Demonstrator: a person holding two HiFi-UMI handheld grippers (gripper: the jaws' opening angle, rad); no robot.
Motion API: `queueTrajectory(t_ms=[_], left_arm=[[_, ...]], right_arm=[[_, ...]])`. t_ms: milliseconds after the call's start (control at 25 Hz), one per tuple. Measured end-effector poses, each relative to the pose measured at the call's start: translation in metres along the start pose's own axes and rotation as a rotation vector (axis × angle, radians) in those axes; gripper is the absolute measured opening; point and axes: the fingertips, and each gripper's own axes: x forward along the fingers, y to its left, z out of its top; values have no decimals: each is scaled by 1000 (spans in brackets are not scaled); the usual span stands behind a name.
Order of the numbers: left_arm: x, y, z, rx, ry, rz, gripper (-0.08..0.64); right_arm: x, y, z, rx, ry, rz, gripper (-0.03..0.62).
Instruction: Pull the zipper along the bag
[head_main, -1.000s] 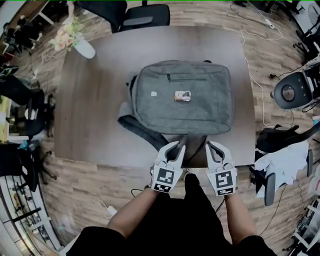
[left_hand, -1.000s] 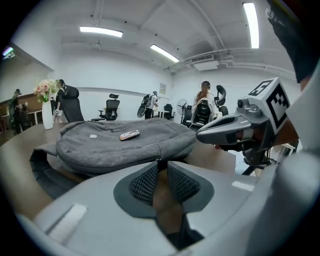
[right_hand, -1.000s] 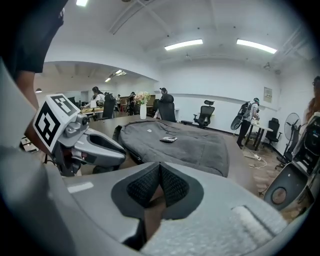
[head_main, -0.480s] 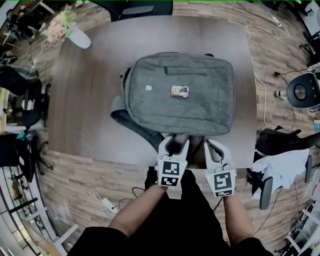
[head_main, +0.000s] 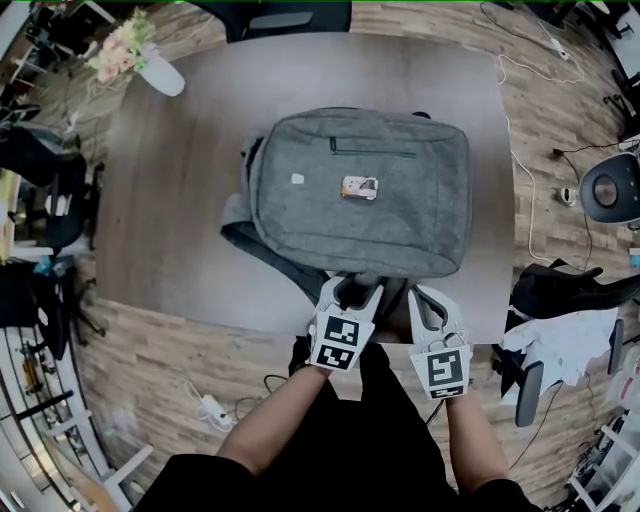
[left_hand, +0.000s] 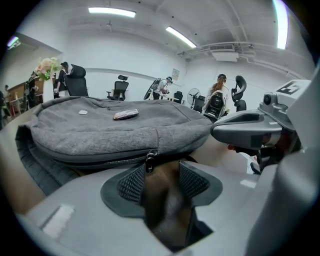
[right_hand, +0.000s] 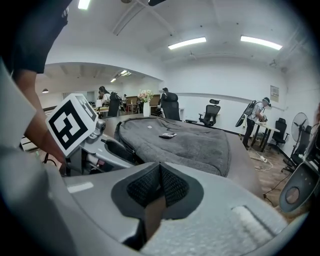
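A grey backpack (head_main: 360, 190) lies flat in the middle of the brown table (head_main: 170, 210). My left gripper (head_main: 353, 289) is at the bag's near edge with its jaws wide open. In the left gripper view the metal zipper pull (left_hand: 149, 161) hangs from the bag's (left_hand: 115, 125) side zip, just in front of the left pad (left_hand: 131, 183); neither pad presses on it. My left gripper (left_hand: 161, 176) holds nothing. My right gripper (head_main: 426, 297) hovers just to the right, off the bag's near edge, shut and empty. Its pads (right_hand: 150, 186) meet in the right gripper view.
A white vase of flowers (head_main: 160, 75) stands at the table's far left corner. A small label (head_main: 360, 187) lies on the bag's top. The bag's dark straps (head_main: 265, 250) trail off to the left. Office chairs (head_main: 610, 190) and cables (head_main: 520, 150) surround the table.
My left gripper's jaws have opened wide at the bag's near edge. The right gripper has stayed shut and barely moved.
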Motion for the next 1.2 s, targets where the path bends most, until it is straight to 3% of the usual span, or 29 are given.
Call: queueTrajectory(t_ms=[160,400,600,800,1200], left_arm=[[2,2,6,-13,-8,-68,184],[-3,-4,4,36,-27,-199,176],[-9,-3,9,29,-67,-292,166],[-9,7,13,20,-80,-253,60],[-12,7,16,88,-115,-227,26]], right_arm=[[-1,0,2,-17,-3,4,2],[-2,-1,0,-20,1,11,2],[1,5,4,-29,-4,19,2],[3,10,6,-38,-3,23,2],[5,8,9,-60,6,19,2]])
